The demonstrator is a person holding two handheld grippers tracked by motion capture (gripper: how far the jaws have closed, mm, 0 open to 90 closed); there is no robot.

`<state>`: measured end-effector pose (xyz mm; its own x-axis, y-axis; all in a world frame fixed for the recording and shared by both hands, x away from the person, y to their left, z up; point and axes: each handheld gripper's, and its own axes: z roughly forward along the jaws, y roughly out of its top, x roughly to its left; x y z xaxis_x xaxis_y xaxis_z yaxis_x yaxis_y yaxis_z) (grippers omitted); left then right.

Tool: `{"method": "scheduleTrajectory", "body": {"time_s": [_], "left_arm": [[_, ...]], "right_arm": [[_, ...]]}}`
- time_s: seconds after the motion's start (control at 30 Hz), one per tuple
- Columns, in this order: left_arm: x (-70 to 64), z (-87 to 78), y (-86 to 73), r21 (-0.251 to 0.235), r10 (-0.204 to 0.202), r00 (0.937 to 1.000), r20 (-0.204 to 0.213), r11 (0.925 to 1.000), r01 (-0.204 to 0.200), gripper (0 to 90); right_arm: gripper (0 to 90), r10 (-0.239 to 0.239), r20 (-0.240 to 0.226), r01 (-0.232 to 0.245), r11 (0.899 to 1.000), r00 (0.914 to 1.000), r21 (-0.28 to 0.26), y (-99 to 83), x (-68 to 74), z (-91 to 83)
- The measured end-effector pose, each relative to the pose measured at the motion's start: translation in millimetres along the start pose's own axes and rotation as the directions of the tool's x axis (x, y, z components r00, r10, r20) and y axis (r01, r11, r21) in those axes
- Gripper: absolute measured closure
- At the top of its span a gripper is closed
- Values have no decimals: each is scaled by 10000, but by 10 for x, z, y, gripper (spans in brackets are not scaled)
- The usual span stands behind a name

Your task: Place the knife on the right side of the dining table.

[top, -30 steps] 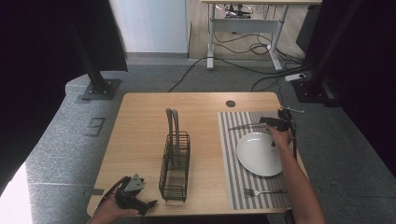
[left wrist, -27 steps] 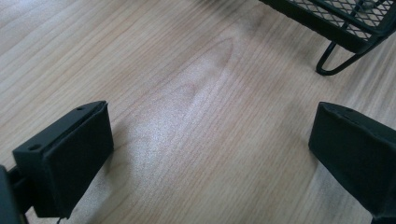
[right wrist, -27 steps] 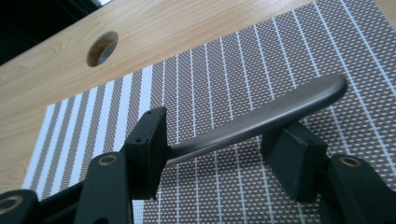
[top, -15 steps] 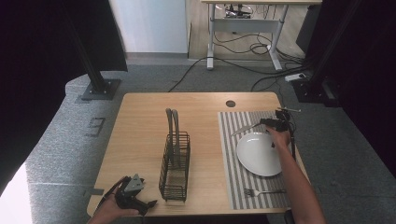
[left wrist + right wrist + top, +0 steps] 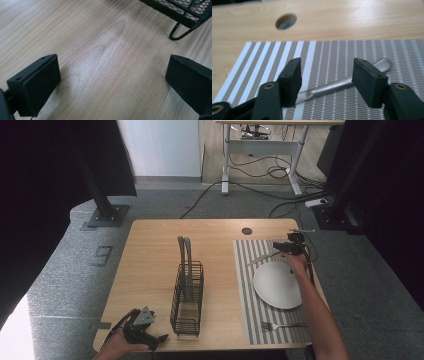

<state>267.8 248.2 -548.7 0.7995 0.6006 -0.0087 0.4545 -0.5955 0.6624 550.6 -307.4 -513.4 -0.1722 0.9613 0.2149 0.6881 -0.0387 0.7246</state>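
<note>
Knife (image 5: 263, 257) pickup is about to happen, I'd say. From the high view, the right gripper (image 5: 286, 247) sits at the far end of the striped mat (image 5: 245, 285), right over the knife's handle, with the plate (image 5: 278, 284) just beside it and a fork (image 5: 282, 325) lying at the near end of the mat. The rack (image 5: 187, 297) stands mid-table with what looks like a couple of utensils already poking out of it. The left gripper (image 5: 150, 338) is parked at the near edge, by the rack's corner.

Left gripper view: jaws spread wide over bare table (image 5: 105, 62), nothing between them, rack foot (image 5: 178, 32) off to the upper right.

Right gripper view: jaws spread wide, one on each side of the knife handle (image 5: 337, 86), which lies flat on the mat (image 5: 272, 60). Not pinched yet. Table hole (image 5: 286, 21) is beyond.

So my guess at progress: some cutlery is possibly racked; knife, fork and plate are left. Next is closing on that handle.
</note>
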Motion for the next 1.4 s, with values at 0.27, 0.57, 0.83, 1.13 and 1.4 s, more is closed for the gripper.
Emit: {"method": "scheduleTrajectory", "body": {"time_s": [0.27, 0.57, 0.83, 1.13, 1.4], "left_arm": [[0, -1, -1, 2, 9, 10000, 2, 10000, -9, 0], [1, -1, -2, 3, 21, 10000, 7, 10000, -21, 0], [0, -1, -2, 0, 19, 10000, 4, 10000, -19, 0], [0, -1, -2, 0, 19, 10000, 4, 10000, -19, 0], [0, -1, -2, -1, 14, 10000, 2, 10000, -14, 0]], "right_arm": [[399, -678, 256, 655, 9944, 9974, 826, 70, 141, 305], [404, -1288, 647, 1202, 9851, 9896, 1232, 11, 226, 463], [403, -973, 804, 853, 9864, 9920, 1407, 9, 174, 409], [404, -762, 972, 603, 9857, 9923, 1575, 8, 121, 369], [403, -544, 987, 384, 9868, 9936, 1570, -5, 90, 335]]}}
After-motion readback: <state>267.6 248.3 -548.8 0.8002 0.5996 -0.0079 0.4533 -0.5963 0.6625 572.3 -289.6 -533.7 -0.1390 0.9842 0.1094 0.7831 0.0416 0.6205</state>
